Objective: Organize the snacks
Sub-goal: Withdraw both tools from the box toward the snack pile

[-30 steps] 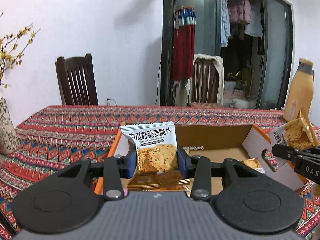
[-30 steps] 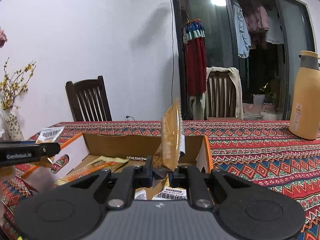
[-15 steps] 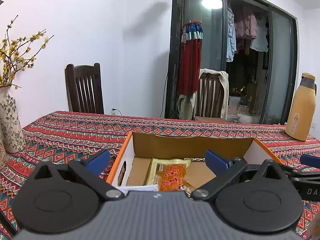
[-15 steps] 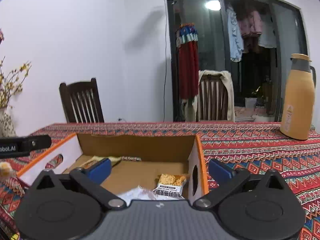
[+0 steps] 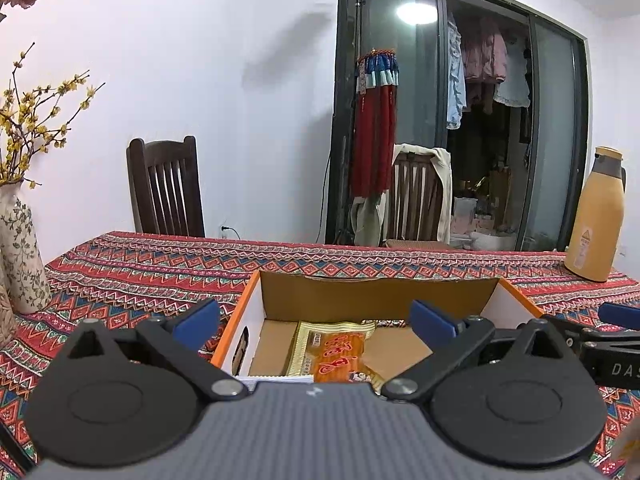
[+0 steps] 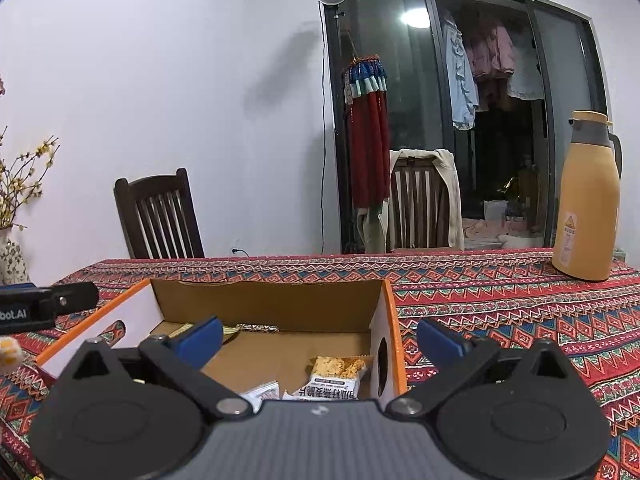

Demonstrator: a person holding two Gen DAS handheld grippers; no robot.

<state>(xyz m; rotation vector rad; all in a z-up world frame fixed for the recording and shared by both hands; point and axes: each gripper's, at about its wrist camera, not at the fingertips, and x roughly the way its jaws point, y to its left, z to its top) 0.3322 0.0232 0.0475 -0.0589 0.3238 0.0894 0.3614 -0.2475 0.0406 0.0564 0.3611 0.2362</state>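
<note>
- The left gripper (image 5: 316,322) stands with its jaws spread wide and nothing between them. One second earlier its pads clamped a white oat-crisp packet upright above the box; that packet is no longer in the jaws.
- The right gripper (image 6: 320,338) is likewise spread wide and empty. One second earlier it pinched a gold-edged packet by its edge; the jaws parted within that second.
- The cardboard box (image 6: 390,320), orange-rimmed with white end walls, sits directly ahead of both grippers. The white oat-crisp packet (image 6: 334,378) lies flat on the box floor near the right end wall, with a second white wrapper (image 6: 262,392) just beside it. The gold and orange packet (image 5: 338,350) lies flat toward the left end.
- Judgement: both releases have landed inside the box, so this placing step is complete. Whether further snacks remain outside the box cannot be told from these views.
- The patterned tablecloth (image 5: 140,268) in red, blue and green covers the table under and around the box.
- A flowered vase (image 5: 20,252) holding yellow-blossom branches stands at the left edge; a tan thermos jug (image 6: 586,200) stands at the far right.
- Beyond the table, a dark wooden chair (image 5: 166,190) faces the white wall, and a second chair draped with cloth (image 5: 418,196) stands before the glass sliding door (image 5: 500,120), behind which clothes hang.
</note>
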